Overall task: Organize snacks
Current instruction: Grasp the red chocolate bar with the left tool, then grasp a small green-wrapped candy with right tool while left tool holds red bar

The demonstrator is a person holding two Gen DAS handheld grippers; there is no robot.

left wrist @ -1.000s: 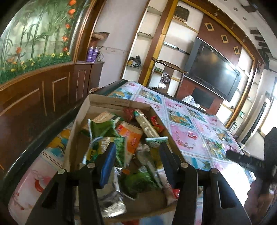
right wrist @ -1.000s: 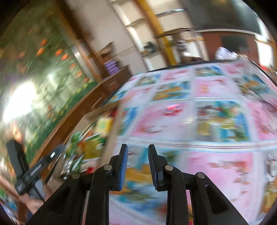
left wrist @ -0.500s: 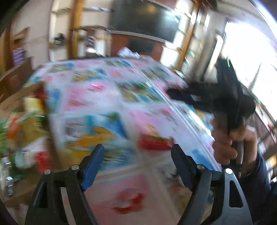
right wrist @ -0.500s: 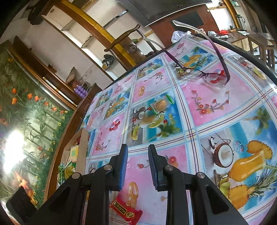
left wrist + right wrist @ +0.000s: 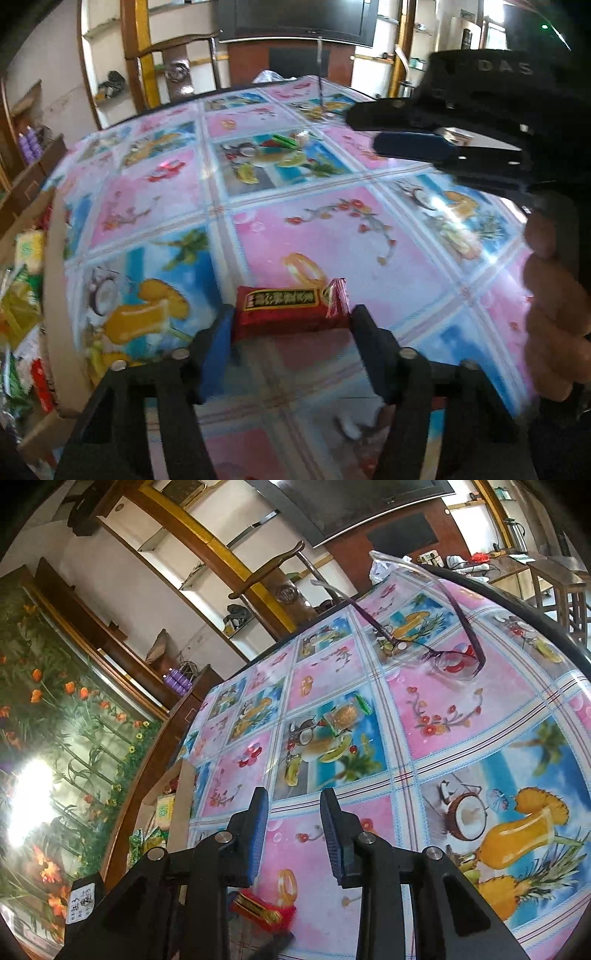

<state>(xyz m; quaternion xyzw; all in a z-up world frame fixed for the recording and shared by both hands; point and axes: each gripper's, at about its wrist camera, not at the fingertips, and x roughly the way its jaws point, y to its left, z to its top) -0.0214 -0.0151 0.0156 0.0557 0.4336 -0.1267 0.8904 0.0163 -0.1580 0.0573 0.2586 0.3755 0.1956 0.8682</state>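
A box (image 5: 55,295) of mixed snacks sits at the bench's left edge, and right of it a red snack bar (image 5: 290,306) with a black-and-gold label lies flat on the bench (image 5: 314,229). The bar lies crosswise between the fingertips of the left gripper (image 5: 291,332), whose jaws stand apart around it; whether they touch it I cannot tell. The right gripper (image 5: 293,812), jaws apart and empty, hovers above the fruit-patterned cloth, with glasses (image 5: 436,653) farther right and shelves beyond.
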